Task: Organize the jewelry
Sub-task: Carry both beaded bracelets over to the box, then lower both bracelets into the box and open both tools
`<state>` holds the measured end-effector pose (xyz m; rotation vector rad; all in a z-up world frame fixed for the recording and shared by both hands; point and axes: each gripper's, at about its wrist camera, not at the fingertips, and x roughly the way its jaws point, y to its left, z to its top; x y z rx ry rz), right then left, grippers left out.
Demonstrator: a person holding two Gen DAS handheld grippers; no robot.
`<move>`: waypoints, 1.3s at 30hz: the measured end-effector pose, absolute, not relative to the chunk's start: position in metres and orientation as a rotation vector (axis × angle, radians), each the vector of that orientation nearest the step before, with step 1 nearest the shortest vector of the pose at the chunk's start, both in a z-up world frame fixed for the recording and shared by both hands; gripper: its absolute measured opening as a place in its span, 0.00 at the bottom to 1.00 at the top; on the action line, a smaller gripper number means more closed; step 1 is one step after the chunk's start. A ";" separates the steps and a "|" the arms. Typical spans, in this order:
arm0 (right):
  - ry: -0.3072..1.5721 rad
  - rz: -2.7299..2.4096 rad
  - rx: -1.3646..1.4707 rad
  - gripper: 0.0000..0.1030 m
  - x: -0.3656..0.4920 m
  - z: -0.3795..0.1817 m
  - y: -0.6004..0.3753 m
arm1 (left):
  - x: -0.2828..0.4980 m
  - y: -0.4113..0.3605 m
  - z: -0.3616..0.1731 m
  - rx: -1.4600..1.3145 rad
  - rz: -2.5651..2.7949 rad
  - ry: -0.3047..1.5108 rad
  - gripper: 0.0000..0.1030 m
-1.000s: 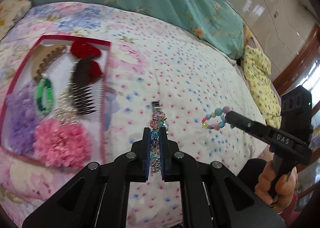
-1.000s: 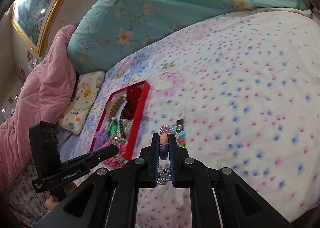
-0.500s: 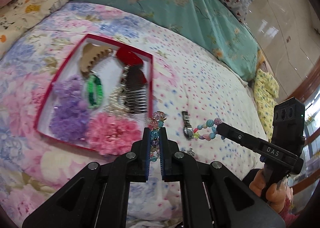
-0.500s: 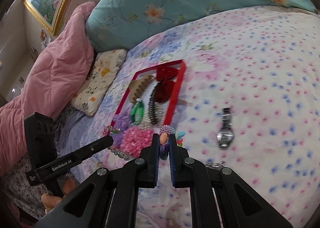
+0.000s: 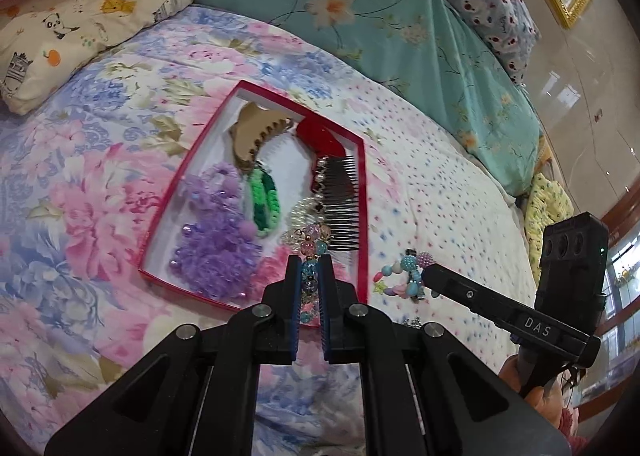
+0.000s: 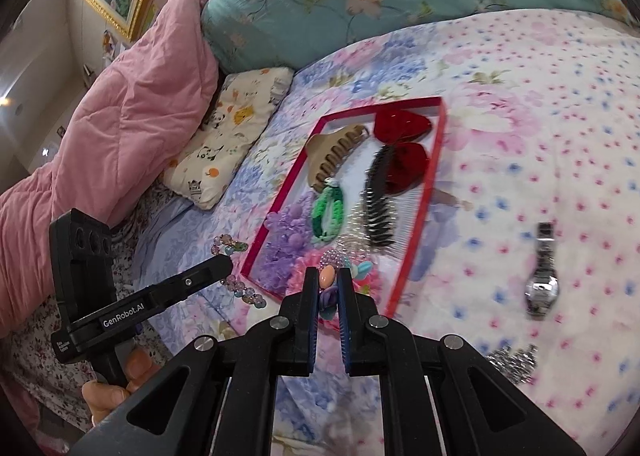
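A red-rimmed box [image 5: 362, 192] [image 6: 436, 152] lies on the flowered bedspread, holding hair clips, combs and fluffy scrunchies. My left gripper [image 5: 310, 266] is shut on a pastel crystal-bead bracelet [image 5: 310, 240], hanging over the box's near right corner. My right gripper [image 6: 328, 276] is shut on a bracelet of chunky coloured beads [image 6: 326, 276] over the box's near end. In the left wrist view the right gripper [image 5: 426, 276] shows at the right with its bead bracelet [image 5: 400, 272]. In the right wrist view the left gripper [image 6: 226, 262] shows left of the box, its crystal bracelet [image 6: 240, 290] dangling.
A silver wristwatch [image 6: 542, 276] and a sparkly silver piece [image 6: 514, 362] lie on the bedspread right of the box. A teal floral pillow [image 5: 360, 8], a cartoon-print pillow [image 6: 236, 124] and a pink quilt [image 6: 120, 116] edge the bed. A hand [image 6: 114, 382] grips the left tool.
Both grippers have swung left across the bed, each still carrying its bracelet, and now hang over the box's near end. The watch has slid to the right in the right wrist view.
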<state>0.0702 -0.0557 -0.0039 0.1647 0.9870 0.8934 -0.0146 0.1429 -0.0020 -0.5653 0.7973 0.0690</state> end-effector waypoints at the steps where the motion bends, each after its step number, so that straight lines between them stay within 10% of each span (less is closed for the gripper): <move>1: 0.989 0.898 0.164 0.08 0.071 -0.005 -0.050 | -0.014 0.146 -0.004 -0.565 0.076 0.800 0.06; 39: 1.132 0.895 0.085 0.15 0.093 -0.082 0.014 | 0.032 0.195 -0.074 -0.594 0.164 0.921 0.06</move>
